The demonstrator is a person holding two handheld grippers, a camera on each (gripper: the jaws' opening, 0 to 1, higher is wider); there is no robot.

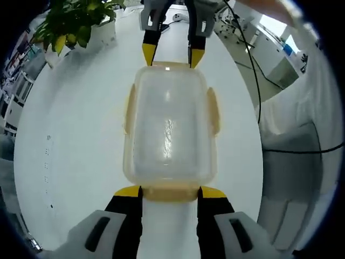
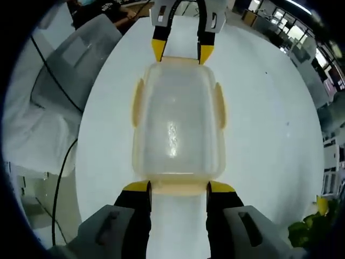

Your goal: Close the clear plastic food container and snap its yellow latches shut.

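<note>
The clear plastic food container (image 1: 170,129) (image 2: 175,124) lies on the white table (image 1: 81,135) (image 2: 269,135) with its lid on top. Pale yellow side latches (image 1: 214,110) (image 2: 138,102) stand a little out from its long sides. My left gripper (image 1: 171,191) is open, with its jaws on either side of the yellow latch at one short end. At the opposite short end my right gripper (image 2: 179,188) is open too, flanking that end's latch. Each gripper shows across the container in the other's view, the right gripper (image 1: 172,55) and the left gripper (image 2: 181,51).
A potted plant (image 1: 75,24) (image 2: 310,229) stands near the table's edge. Black cables (image 1: 253,65) (image 2: 59,178) run beside the table. Grey covered furniture (image 2: 70,59) and a person (image 2: 102,8) are beyond the table's rim.
</note>
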